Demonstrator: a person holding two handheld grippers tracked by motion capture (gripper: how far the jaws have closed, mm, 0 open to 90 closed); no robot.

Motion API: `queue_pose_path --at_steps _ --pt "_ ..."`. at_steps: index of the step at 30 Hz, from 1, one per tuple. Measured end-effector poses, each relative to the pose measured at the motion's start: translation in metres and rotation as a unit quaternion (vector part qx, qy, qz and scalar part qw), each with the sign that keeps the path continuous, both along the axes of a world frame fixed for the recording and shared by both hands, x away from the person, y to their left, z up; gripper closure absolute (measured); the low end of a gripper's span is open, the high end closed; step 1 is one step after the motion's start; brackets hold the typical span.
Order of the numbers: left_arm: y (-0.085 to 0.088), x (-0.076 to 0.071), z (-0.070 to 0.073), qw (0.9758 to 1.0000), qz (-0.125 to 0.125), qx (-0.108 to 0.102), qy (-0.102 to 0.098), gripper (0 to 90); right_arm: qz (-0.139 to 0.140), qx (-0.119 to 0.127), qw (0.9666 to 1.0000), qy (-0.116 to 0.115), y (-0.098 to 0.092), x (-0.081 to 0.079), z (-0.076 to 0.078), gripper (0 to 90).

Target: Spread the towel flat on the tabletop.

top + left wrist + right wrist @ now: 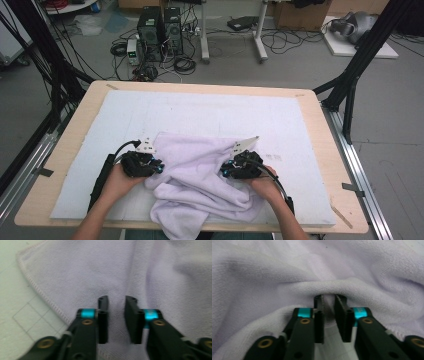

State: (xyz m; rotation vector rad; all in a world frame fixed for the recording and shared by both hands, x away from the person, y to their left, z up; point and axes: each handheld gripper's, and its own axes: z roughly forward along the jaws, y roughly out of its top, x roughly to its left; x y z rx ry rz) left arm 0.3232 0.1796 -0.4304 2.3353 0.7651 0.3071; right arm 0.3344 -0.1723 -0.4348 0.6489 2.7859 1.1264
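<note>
A crumpled pale lilac towel (200, 175) lies on the white mat (200, 110) at the near middle of the table, one corner hanging over the front edge. My left gripper (159, 164) is at the towel's left side, close to its stitched hem (42, 292). Its jaws (116, 302) stand narrow, pressed onto the towel (75, 270), with a small crease of cloth gathered between them. My right gripper (226, 171) is at the towel's right side. Its jaws (329, 300) are pinched on a raised fold of the towel (274, 270).
The mat covers most of the wooden table (320, 125), with bare mat behind and to both sides of the towel. Black frame posts (350, 85) stand at the table's corners. Computer towers and cables (160, 35) sit on the floor beyond.
</note>
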Motion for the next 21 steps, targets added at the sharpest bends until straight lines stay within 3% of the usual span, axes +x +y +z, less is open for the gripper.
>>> queue_pose_path --at_steps 1,6,10,12,14,17,21 --pt "-0.002 0.0 0.0 1.0 0.0 0.003 0.001 86.1 0.002 0.0 1.0 -0.004 0.0 0.0 0.001 85.0" --pt "-0.007 0.0 0.003 1.0 -0.003 0.0 -0.004 87.5 -0.009 0.01 0.9999 0.0 -0.014 -0.001 0.009 86.3" --pt "-0.012 0.002 0.012 0.9997 -0.009 -0.023 -0.003 87.6 -0.02 0.021 0.9994 -0.021 -0.033 -0.008 0.03 86.3" --pt "-0.016 0.003 0.018 0.9993 -0.01 -0.036 -0.011 87.6 -0.025 0.022 0.999 -0.029 -0.043 -0.011 0.041 86.2" --pt "-0.019 0.004 0.023 0.9991 -0.012 -0.035 -0.022 87.6 -0.023 0.026 0.9989 -0.031 -0.05 -0.013 0.052 86.1" --pt "-0.019 0.006 0.024 0.9992 -0.002 -0.031 -0.027 87.6 -0.019 0.011 0.9989 -0.042 -0.048 -0.016 0.063 86.0" --pt "-0.012 0.006 0.023 0.9994 0.007 -0.023 -0.026 87.6 -0.009 -0.002 0.9994 -0.035 -0.03 -0.007 0.055 85.7"
